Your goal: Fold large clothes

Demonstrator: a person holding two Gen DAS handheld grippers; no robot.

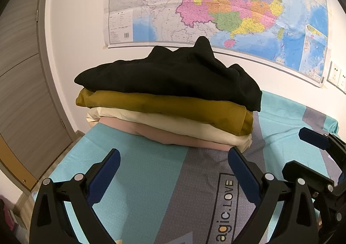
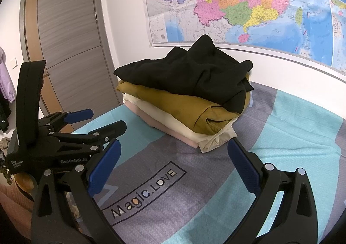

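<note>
A stack of folded clothes lies on the bed against the wall: a black garment (image 1: 173, 75) (image 2: 190, 73) on top, loosely folded with peaks, then a mustard one (image 1: 168, 107) (image 2: 186, 109), a cream one (image 1: 173, 127) (image 2: 173, 122) and a pink one (image 1: 173, 138) (image 2: 164, 129) at the bottom. My left gripper (image 1: 173, 157) is open and empty, just in front of the stack; it also shows at the left of the right wrist view (image 2: 103, 119). My right gripper (image 2: 173, 151) is open and empty, near the stack's front corner; it also shows in the left wrist view (image 1: 320, 140).
The bed sheet (image 2: 302, 127) is turquoise and grey with "Magic.LOVE" printed on it. A large coloured map (image 1: 216, 6) hangs on the wall behind the stack. A grey-brown door (image 2: 71, 38) stands to the left. Wall sockets (image 1: 337, 75) sit at far right.
</note>
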